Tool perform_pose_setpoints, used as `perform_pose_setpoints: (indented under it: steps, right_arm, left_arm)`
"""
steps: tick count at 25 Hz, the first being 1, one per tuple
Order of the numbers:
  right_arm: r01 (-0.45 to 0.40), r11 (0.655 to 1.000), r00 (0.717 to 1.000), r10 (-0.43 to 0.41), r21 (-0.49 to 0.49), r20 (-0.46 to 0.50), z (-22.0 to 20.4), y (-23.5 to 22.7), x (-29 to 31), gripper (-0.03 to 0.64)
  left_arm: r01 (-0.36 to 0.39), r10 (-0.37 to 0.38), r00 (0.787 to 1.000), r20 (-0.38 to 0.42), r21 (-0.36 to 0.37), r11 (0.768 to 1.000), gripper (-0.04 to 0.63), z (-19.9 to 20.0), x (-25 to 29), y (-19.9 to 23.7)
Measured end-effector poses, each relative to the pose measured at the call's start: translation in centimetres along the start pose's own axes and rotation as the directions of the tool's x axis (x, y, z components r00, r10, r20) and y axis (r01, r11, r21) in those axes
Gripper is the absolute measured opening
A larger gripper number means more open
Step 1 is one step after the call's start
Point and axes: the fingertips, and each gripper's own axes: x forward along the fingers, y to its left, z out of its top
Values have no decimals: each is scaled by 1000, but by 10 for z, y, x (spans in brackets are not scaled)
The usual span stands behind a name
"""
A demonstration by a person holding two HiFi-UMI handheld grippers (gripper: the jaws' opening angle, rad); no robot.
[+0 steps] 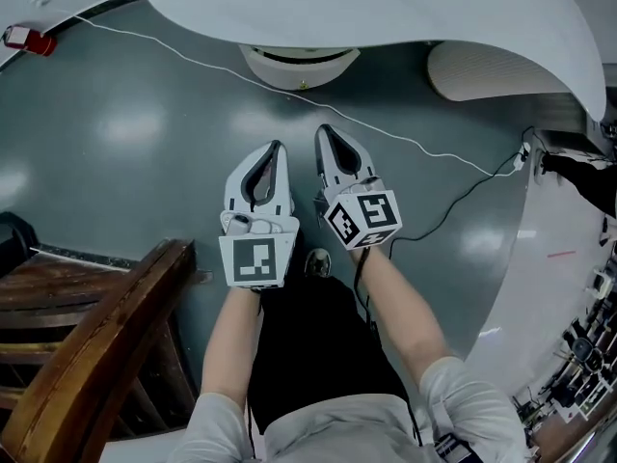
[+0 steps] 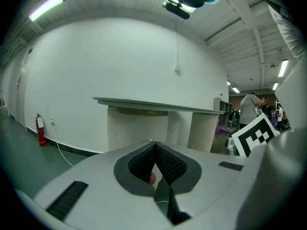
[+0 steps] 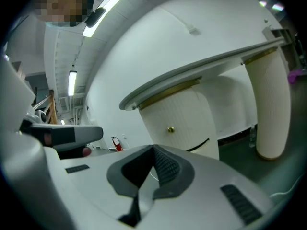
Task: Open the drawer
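Under the white desk top [image 1: 386, 8] stands a rounded, ribbed white drawer unit [image 1: 299, 64] with a small brass knob [image 1: 303, 85]. Its front looks flush and closed. Both grippers hang side by side over the floor, a short way in front of it and pointing at it. My left gripper [image 1: 276, 147] is shut with nothing in it, and so is my right gripper [image 1: 322, 130]. In the left gripper view the unit [image 2: 136, 128] stands straight beyond the shut left gripper [image 2: 154, 145]. In the right gripper view the knob [image 3: 171, 129] sits just above the shut right gripper [image 3: 154, 148].
A wooden chair [image 1: 92, 345] stands at the lower left. A white cable [image 1: 193, 61] runs across the grey-green floor, and a black one [image 1: 453, 205] lies at the right. A second ribbed pedestal [image 1: 482, 75] holds up the desk's right side. A red fire extinguisher [image 1: 24, 39] lies at the far left.
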Motion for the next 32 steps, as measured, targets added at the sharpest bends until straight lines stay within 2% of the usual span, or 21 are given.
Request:
perform_pose_setpoints:
  steps: [2,5,12,15,17,20,26,30,32]
  right_arm:
    - [4,1000,1000,-4,3,-2,-18,-8,5,11]
    - [26,999,1000,-26,26,-8,-46,-29,16,11]
    - [40,975,999,-35,218,-27,-102,-71,60,11]
    - [59,983,997,-48,171,-65,-123,-86,82,11]
    - [67,987,994,-54,143,-91,-136,-93,98,107]
    - [96,987,988,-79,129,-130,-152,-105,122,115]
    - [172,960,974,-132,222,-184,-174,-132,158,170]
    - [200,951,966,-152,234,-208,-180,-139,171,170]
    - [219,950,960,-170,223,-221,-181,-141,173,138]
  left_arm:
    - [-4,4,1000,-1,1,1000,2,-16,3,2]
    - [-21,21,1000,0,-39,999,2,-44,9,11]
    - [-21,21,1000,-9,-29,999,2,-82,36,26]
    - [-21,21,1000,-8,-28,999,2,-88,47,30]
    - [-22,22,1000,-15,-31,999,2,-94,51,34]
    - [-23,22,999,-37,-34,999,2,-105,55,38]
    - [0,-1,997,-82,-18,1000,2,-113,54,39]
    - [-2,0,995,-102,-27,1000,2,-116,54,41]
    - [-8,3,994,-105,-39,999,2,-115,53,42]
